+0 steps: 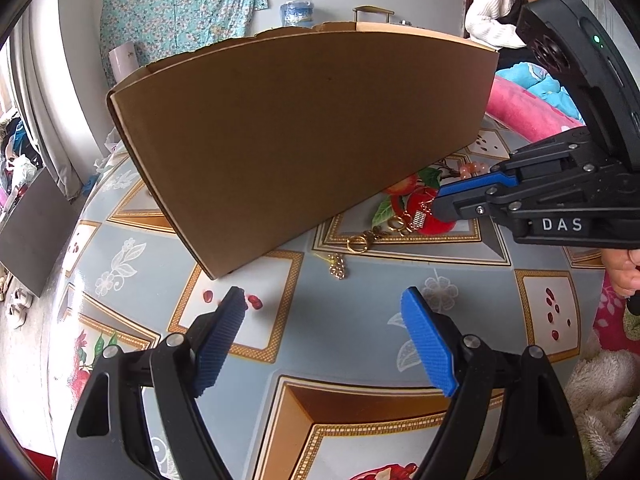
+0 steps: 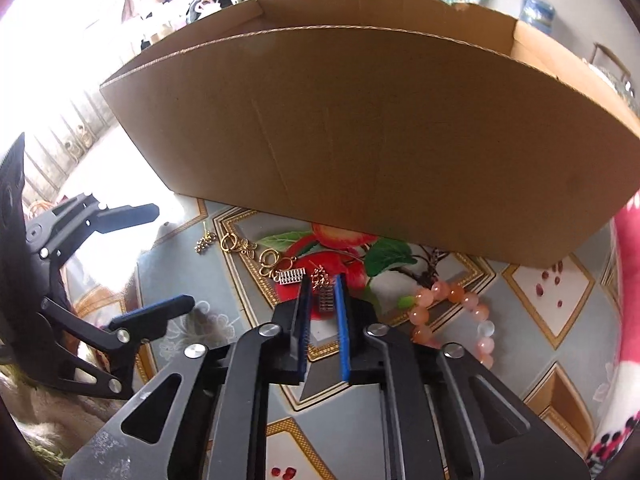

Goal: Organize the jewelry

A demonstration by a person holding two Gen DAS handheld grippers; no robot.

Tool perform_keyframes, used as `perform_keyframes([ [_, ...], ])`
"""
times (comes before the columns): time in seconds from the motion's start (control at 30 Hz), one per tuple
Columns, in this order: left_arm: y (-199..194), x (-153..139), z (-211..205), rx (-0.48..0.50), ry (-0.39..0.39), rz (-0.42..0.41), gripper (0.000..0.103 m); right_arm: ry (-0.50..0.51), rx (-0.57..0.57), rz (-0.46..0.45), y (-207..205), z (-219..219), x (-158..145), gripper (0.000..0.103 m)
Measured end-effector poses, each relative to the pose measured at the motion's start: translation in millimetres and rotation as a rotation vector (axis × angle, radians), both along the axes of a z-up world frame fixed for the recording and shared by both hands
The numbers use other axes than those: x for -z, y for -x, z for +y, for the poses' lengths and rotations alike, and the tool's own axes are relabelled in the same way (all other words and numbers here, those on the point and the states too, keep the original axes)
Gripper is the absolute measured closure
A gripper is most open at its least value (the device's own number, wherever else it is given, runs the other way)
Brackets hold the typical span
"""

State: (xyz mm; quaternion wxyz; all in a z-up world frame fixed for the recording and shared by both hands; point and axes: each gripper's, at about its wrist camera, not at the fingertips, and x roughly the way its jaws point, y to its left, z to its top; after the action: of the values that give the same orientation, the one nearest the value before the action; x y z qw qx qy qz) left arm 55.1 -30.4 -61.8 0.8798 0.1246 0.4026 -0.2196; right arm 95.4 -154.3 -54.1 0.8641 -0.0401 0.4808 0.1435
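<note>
— Several pieces of jewelry lie on the worktop (image 2: 560, 320) along the near wall of the cardboard box (image 2: 360, 128). Between the pads of my right claw (image 2: 323, 308) sits a small silver abacus-shaped charm (image 2: 325, 300) on a short chain.

— Is it gripped?

— Its jaws are nearly closed with the charm between them; I cannot tell whether the pads press it. A matching silver charm (image 2: 291, 277) lies just left of the tips, with gold ring earrings (image 2: 269, 258) beyond it. A pink bead bracelet (image 2: 452, 316) lies to the right.

— And the left claw?

— My left claw (image 1: 324, 308) hangs tilted down over the worktop, jaws wide, holding nothing. A gold cluster earring (image 1: 338, 266) lies just ahead of it.
</note>
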Motion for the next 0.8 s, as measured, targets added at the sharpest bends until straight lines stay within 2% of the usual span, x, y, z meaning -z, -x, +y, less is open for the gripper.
perform_keyframes([
  [0.3,7,-10,0,0.017,0.014,-0.034,0.025,-0.017,0.036,0.016,13,-6,0,0.098],
  [0.5,12,-18,-21,0.090,0.014,-0.069,0.025,-0.027,0.088,0.031,31,-25,-4,0.098],
  [0.67,9,-20,-43,0.138,-0.026,-0.094,0.025,-0.049,0.126,0.033,52,-41,-6,0.098],
  [0.73,9,-21,-50,0.164,-0.030,-0.100,0.027,-0.062,0.133,0.030,54,-46,-8,0.098],
  [0.8,8,-20,-59,0.195,-0.041,-0.101,0.035,-0.079,0.137,0.026,57,-50,-8,0.097],
])
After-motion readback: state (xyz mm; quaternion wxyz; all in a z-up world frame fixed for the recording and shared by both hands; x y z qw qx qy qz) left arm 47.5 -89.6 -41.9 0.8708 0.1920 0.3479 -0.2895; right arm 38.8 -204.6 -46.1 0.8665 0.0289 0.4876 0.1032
